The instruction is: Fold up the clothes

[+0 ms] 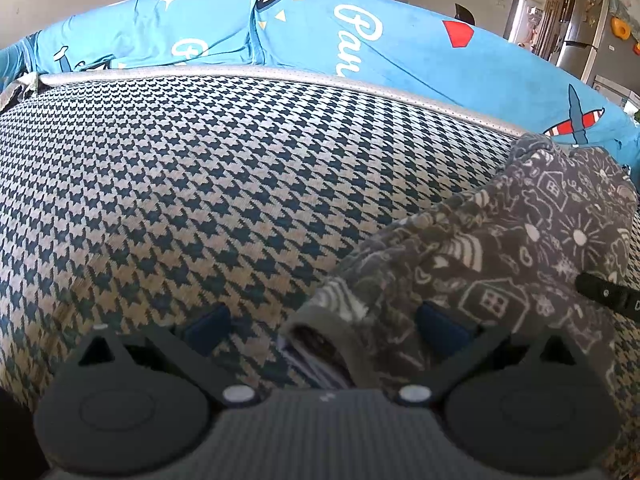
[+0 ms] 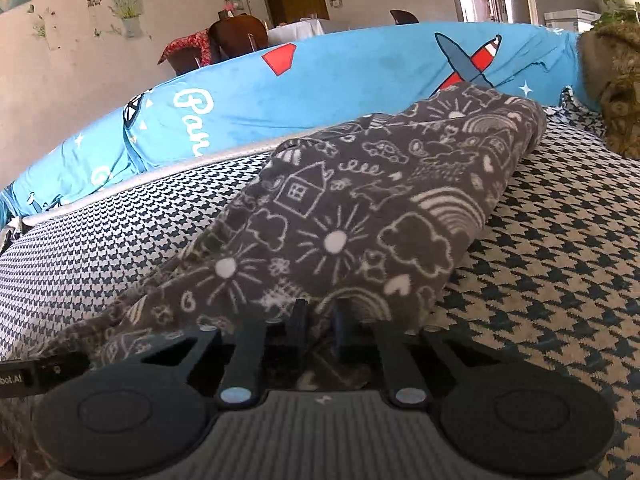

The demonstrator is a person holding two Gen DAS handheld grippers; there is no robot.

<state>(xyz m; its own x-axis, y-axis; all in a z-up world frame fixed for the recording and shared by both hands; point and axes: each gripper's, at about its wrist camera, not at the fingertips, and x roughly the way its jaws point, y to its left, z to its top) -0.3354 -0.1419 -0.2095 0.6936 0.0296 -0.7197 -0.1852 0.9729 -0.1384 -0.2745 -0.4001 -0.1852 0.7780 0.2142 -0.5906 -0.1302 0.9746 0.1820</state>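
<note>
Fingers first: on my right gripper [image 2: 318, 322] they stand narrow, pinched on the near edge of the grey doodle-print garment [image 2: 352, 216], with a fold of fleece bunched between them. My left gripper [image 1: 324, 326] has its blue pads [image 1: 208, 326] wide apart; the garment's cuffed corner [image 1: 320, 320] lies between them, not yet clamped.

That garment sits already partly folded on the houndstooth cushion [image 1: 200, 184], stretching away toward the blue printed cover [image 2: 320, 80] at the back. A brown furry thing [image 2: 612, 92] rests at the far right, well apart from my grip.

To do this step well, I judge I should close the left pads on that cuff before moving anything, so both near corners lift together. Then I would raise the edge only enough to clear the cushion, keep the two grippers level with each other, and carry it straight toward the far edge. Fleece this thick will likely slump and slide, so I would go slowly and lay it down flat before letting go.
</note>
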